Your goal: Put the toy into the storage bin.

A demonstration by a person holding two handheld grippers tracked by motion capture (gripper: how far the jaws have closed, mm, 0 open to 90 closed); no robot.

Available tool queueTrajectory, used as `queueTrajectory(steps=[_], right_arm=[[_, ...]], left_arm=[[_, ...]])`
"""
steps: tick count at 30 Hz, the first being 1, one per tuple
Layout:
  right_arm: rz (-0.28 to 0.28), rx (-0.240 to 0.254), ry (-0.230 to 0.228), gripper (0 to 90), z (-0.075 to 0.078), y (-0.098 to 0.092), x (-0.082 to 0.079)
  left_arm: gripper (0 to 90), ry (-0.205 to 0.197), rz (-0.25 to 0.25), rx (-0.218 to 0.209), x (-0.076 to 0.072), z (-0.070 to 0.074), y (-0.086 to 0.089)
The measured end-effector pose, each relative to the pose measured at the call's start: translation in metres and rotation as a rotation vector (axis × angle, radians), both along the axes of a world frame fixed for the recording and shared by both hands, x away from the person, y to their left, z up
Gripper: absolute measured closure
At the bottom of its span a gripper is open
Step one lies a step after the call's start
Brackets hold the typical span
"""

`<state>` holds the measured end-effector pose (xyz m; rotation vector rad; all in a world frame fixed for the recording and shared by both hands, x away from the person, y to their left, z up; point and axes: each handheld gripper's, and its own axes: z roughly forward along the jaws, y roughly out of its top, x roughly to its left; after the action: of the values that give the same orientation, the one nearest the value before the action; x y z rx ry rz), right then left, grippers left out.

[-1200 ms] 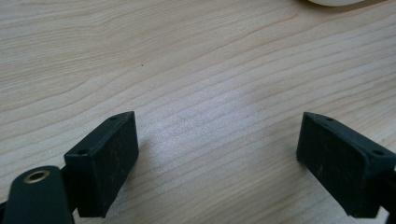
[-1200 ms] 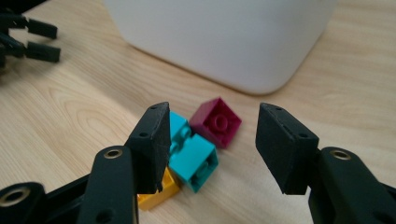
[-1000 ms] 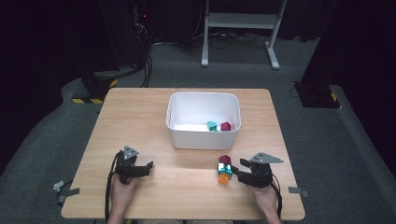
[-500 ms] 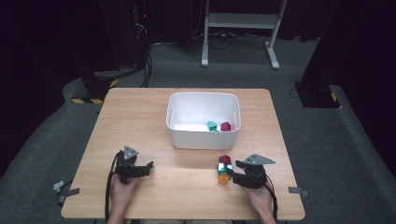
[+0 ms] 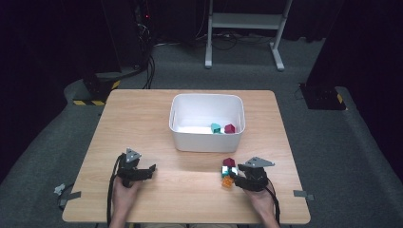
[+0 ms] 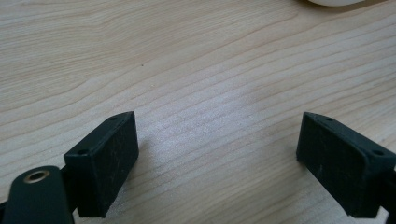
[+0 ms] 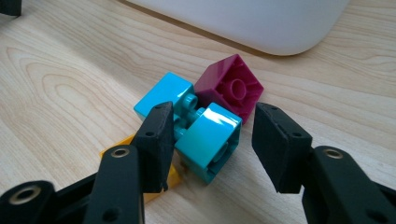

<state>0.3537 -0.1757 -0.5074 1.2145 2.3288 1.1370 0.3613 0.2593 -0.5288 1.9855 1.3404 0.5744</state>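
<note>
My right gripper [image 5: 235, 179] [image 7: 212, 112] rests low on the table at the front right, beside a small cluster of toy blocks [image 5: 228, 171]. Its jaws have just been closing and straddle a teal block [image 7: 210, 140]. A gap still shows at the right pad, so the gripper is open. A second teal block [image 7: 163, 95] and a magenta block [image 7: 231, 88] lie just behind, and an orange block [image 7: 175, 176] is partly hidden under the left jaw. My left gripper [image 5: 145, 170] [image 6: 217, 121] sits at the front left, open over bare wood.
A white bin [image 5: 207, 137] stands mid-table and holds a teal block [image 5: 215, 128] and a magenta block [image 5: 230, 128]. Its rim [image 7: 261, 28] is close behind the cluster. The table's front edge lies just behind both hands.
The right gripper has shifted a little leftward, up to the block cluster. The left gripper has not moved.
</note>
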Motion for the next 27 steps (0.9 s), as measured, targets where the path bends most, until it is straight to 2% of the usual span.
queueTrajectory(steps=[14, 21, 27], right_arm=[[-0.013, -0.027, 0.009, 58.2, -0.003, -0.004, 0.000], [-0.023, -0.032, -0.001, 65.1, -0.005, -0.008, -0.001], [-0.036, -0.040, -0.011, 67.1, -0.005, -0.012, -0.003]], left_arm=[[13.2, 0.000, 0.000, 0.001, 0.000, 0.000, 0.000], [13.2, 0.000, 0.000, 0.001, 0.000, 0.000, 0.000], [13.2, 0.000, 0.000, 0.001, 0.000, 0.000, 0.000]])
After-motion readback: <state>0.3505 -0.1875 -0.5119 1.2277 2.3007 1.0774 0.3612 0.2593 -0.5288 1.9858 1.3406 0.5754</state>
